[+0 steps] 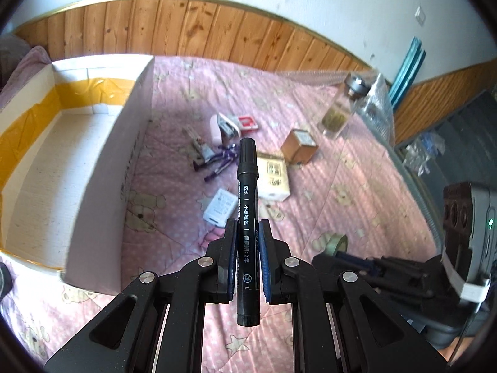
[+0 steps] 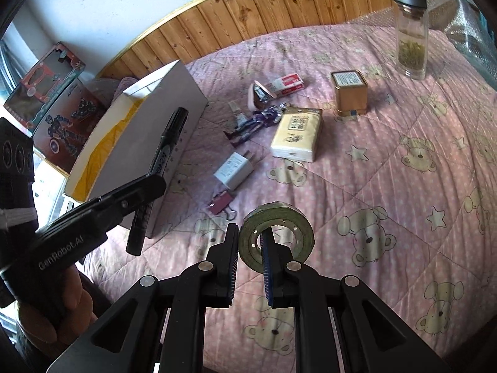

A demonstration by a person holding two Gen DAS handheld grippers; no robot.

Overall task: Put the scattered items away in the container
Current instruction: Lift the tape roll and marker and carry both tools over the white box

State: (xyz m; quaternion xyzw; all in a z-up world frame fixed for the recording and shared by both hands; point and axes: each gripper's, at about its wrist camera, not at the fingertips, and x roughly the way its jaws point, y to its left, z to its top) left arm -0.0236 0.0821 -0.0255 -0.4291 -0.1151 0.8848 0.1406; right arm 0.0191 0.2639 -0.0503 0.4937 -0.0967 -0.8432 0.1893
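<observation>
My left gripper (image 1: 248, 228) is shut on a black marker (image 1: 247, 205) and holds it above the pink bedspread, just right of the open white cardboard box (image 1: 102, 168). In the right wrist view the left gripper (image 2: 146, 186) and its marker (image 2: 161, 161) hang beside the box (image 2: 155, 102). My right gripper (image 2: 251, 236) is shut on a roll of tape (image 2: 279, 236), one finger inside the ring and one outside. The tape also shows in the left wrist view (image 1: 337, 242).
Scattered on the bedspread: a white charger (image 2: 234, 171), a tissue pack (image 2: 296, 136), a gold tin (image 2: 349, 93), a purple toy figure (image 2: 257, 121), a red box (image 2: 287, 84), a binder clip (image 2: 220, 203), a glass jar (image 2: 410, 31). Toy boxes (image 2: 46, 93) stand left of the container.
</observation>
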